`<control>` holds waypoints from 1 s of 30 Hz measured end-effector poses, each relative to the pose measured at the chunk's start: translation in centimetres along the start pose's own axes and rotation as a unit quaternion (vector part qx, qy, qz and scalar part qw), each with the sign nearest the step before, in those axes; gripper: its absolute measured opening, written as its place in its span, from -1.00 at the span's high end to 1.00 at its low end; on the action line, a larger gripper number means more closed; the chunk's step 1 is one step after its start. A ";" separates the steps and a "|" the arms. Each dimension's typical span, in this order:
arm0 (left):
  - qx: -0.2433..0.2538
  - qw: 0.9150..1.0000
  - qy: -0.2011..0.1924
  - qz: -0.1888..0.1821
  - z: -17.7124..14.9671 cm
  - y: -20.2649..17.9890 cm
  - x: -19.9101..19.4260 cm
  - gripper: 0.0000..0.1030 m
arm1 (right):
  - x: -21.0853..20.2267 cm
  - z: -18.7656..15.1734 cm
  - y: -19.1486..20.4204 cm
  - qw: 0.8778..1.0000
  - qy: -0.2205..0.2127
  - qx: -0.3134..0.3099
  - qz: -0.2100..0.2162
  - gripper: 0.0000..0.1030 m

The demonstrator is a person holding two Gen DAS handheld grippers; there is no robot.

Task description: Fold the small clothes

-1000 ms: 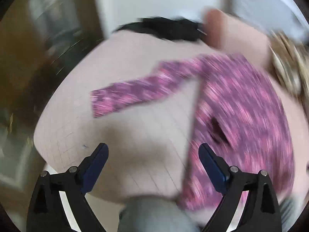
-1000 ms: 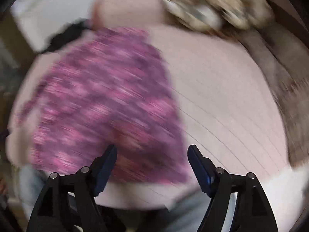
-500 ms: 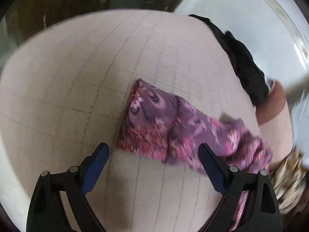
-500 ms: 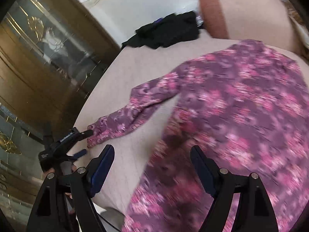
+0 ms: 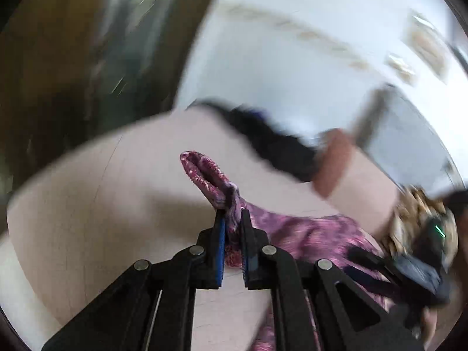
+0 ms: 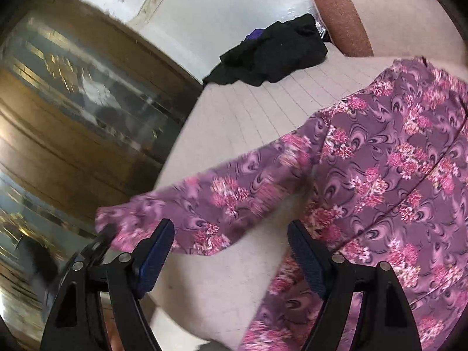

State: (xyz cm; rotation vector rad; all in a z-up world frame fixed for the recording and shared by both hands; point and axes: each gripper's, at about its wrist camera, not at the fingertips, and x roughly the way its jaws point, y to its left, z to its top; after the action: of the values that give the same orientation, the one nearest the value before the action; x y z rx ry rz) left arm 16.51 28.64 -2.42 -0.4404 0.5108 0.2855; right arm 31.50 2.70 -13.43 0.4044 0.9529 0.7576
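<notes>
Change: left hand-held gripper [image 5: 232,219], spread above the sleeve cuff [image 5: 204,175] half a second ago, now pinches it and lifts it off the bed [image 5: 87,204].
Right hand-held gripper [image 6: 231,251]: jaws spread, hovering over the outstretched sleeve.
Garment: purple floral top [image 6: 395,161] lies spread on the bed.
Nearby: black clothing [image 6: 272,55] heaped beside a brown bolster [image 6: 339,14].
Room: wooden glazed cabinet [image 6: 73,102], white wall.

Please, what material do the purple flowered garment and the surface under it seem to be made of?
The purple flowered garment looks like thin, smooth printed fabric, maybe synthetic: it drapes softly and bunches in the left gripper. The pink surface looks like matte quilted textile, with stitched grid lines.
</notes>
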 end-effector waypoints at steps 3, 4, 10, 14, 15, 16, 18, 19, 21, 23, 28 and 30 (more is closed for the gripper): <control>0.079 0.994 -0.011 -0.079 -0.8 -5.3 -2.5 0.84 | -2.2 0.3 0.0 0.999 0.000 0.016 0.041 -0.63; 0.114 0.988 -0.010 -0.106 -1.7 -7.3 -3.2 0.84 | -3.4 0.1 -0.1 0.999 -0.003 0.019 0.049 -0.63; 0.266 0.942 0.049 -0.200 -9.1 -16.8 -4.7 0.84 | -11.0 -3.2 -4.6 0.997 -0.040 0.053 0.030 -0.63; 0.360 0.895 0.114 -0.239 -16.5 -21.6 -3.3 0.83 | -15.2 -6.7 -11.0 0.992 -0.051 0.113 -0.010 -0.64; 0.374 0.883 0.139 -0.248 -18.4 -22.9 -2.3 0.82 | -16.2 -8.3 -13.5 0.990 -0.054 0.133 -0.014 -0.64; 0.384 0.874 0.169 -0.247 -20.6 -23.7 -1.3 0.79 | -16.7 -9.0 -14.9 0.988 -0.054 0.144 -0.019 -0.64; 0.374 0.862 0.256 -0.227 -24.4 -24.9 1.4 0.74 | -17.2 -11.3 -18.7 0.982 -0.053 0.176 -0.041 -0.65; 0.365 0.855 0.291 -0.225 -25.7 -24.9 2.3 0.74 | -17.3 -12.5 -20.6 0.978 -0.055 0.197 -0.052 -0.65; 0.360 0.842 0.335 -0.222 -27.5 -24.8 2.7 0.65 | -17.3 -13.5 -22.6 0.973 -0.055 0.217 -0.058 -0.65; 0.360 0.842 0.335 -0.222 -28.1 -24.1 1.6 0.21 | -17.2 -14.1 -23.2 0.975 -0.052 0.208 -0.055 -0.65; 0.335 0.868 0.321 -0.176 -25.6 -20.8 0.4 -0.13 | -14.4 -13.7 -20.7 0.990 -0.015 0.110 -0.083 -0.57; 0.300 0.890 0.315 -0.135 -22.9 -18.5 1.8 -0.14 | -12.4 -14.0 -19.1 0.990 0.005 0.072 -0.119 -0.24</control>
State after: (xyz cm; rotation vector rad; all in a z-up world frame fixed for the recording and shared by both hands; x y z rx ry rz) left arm 15.49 2.01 -15.14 0.0232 1.1208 -0.3068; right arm 22.88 -19.58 -25.51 0.4037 1.0471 0.4760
